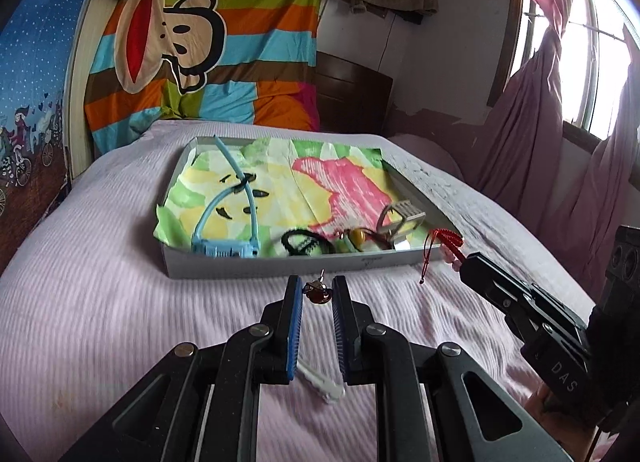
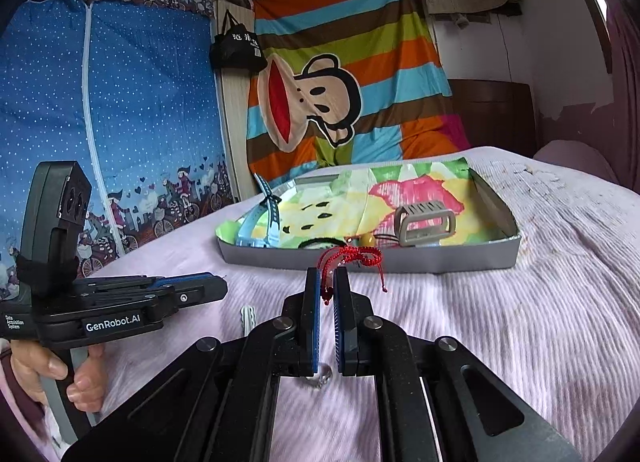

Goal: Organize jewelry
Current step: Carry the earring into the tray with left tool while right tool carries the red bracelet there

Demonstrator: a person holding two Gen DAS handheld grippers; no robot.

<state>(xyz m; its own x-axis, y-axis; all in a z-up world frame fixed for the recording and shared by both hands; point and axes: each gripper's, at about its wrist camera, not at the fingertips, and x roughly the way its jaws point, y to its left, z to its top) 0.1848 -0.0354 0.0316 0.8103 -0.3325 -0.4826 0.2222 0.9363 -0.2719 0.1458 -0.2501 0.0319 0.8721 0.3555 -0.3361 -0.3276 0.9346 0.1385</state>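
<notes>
A grey shallow box [image 1: 280, 267] [image 2: 400, 260] lined with a bright cloth lies on the bed. It holds a blue watch [image 1: 224, 248] [image 2: 260, 222], a grey watch [image 1: 402, 214] [image 2: 424, 222], a black-green band [image 1: 306, 244] and a small yellow piece [image 1: 356, 240]. My left gripper [image 1: 316, 292] holds a small red earring [image 1: 316, 294] between its pads, above the bed before the box. My right gripper [image 2: 327, 282] is shut on a red cord bracelet [image 2: 352, 256] [image 1: 444, 242] near the box's front wall.
A white hair clip [image 1: 324, 384] [image 2: 246, 316] and a silver ring [image 2: 322, 376] lie on the pink bedspread [image 1: 100, 302] under the grippers. A striped cartoon blanket [image 1: 200, 42] hangs behind. Curtains and a window [image 1: 580, 62] are to the right.
</notes>
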